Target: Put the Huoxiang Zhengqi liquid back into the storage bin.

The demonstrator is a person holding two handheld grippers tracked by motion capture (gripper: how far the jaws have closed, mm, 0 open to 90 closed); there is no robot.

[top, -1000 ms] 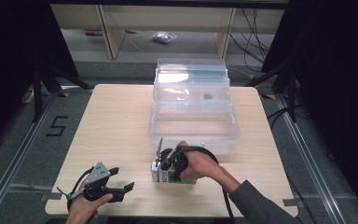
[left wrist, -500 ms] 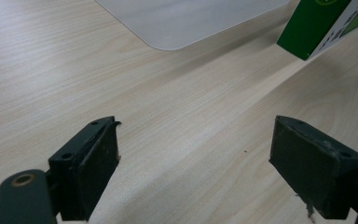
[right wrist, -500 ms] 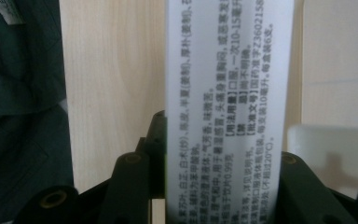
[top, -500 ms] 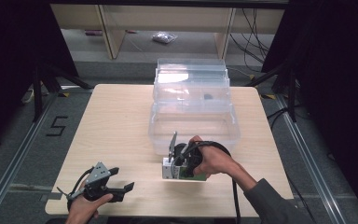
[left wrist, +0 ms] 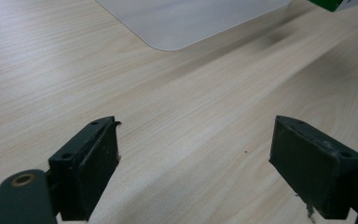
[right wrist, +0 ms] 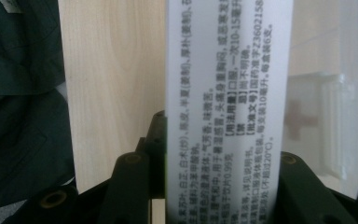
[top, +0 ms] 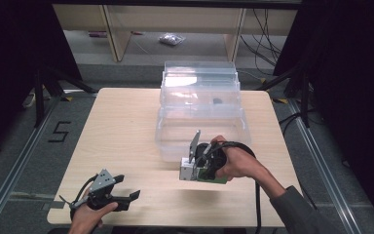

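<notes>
A white and green medicine box (top: 193, 171) with printed text hangs just above the table, in front of the clear plastic bin (top: 202, 119). My right gripper (top: 199, 168) is shut on this box; in the right gripper view the box (right wrist: 227, 107) stands between the two black jaws, its small print facing the camera. The left gripper (top: 126, 192) rests at the near left corner of the table, open and with nothing in it. In the left gripper view its pads (left wrist: 95, 163) stand wide apart over bare wood.
The clear bin has an open lid (top: 199, 80) and a small dark item (top: 217, 102) inside. The wooden table (top: 117, 126) stretches wide to the left. Shelving and cables lie beyond the far edge. A dark sleeve (right wrist: 18, 121) sits left in the right gripper view.
The right hand has carried the box to the right and up, nearer the bin's front. The left gripper has stayed where it was.
</notes>
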